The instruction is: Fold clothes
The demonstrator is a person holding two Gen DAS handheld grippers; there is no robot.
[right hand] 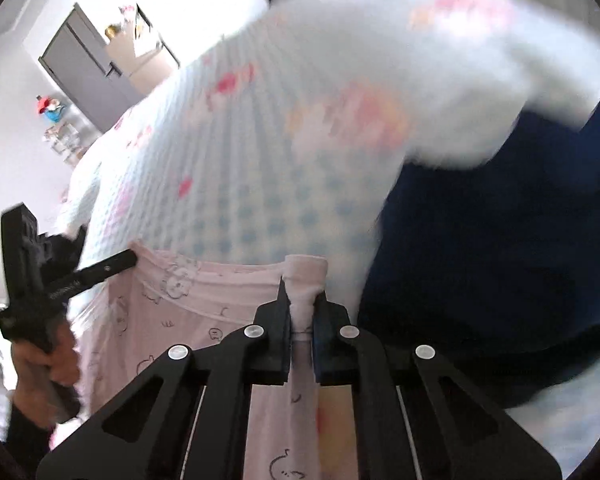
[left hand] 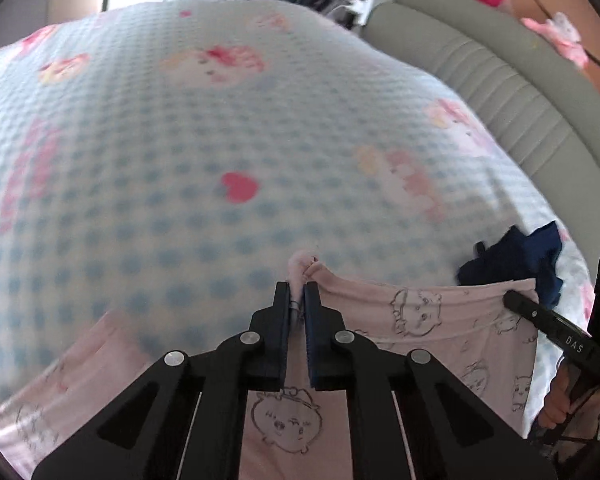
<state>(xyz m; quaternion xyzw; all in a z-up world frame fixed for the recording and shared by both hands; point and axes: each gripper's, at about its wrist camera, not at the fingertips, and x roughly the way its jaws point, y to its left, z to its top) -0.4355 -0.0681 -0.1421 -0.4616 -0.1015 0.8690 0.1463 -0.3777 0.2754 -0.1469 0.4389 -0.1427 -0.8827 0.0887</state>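
Observation:
A pale pink garment (left hand: 420,320) printed with line-drawn cartoon animals hangs stretched between my two grippers above the bed. My left gripper (left hand: 298,292) is shut on one bunched corner of its top edge. My right gripper (right hand: 302,300) is shut on the other bunched corner of the pink garment (right hand: 180,312). Each gripper shows in the other's view: the right one (left hand: 516,300) at the garment's far right end, the left one (right hand: 128,258) at its far left end. The cloth hangs below both.
The bed is covered by a blue-checked blanket (left hand: 220,152) with pink cartoon prints. A dark blue garment (left hand: 516,256) lies on it by the right gripper, and fills the right side of the right wrist view (right hand: 500,240). A grey padded headboard (left hand: 500,88) runs along the right.

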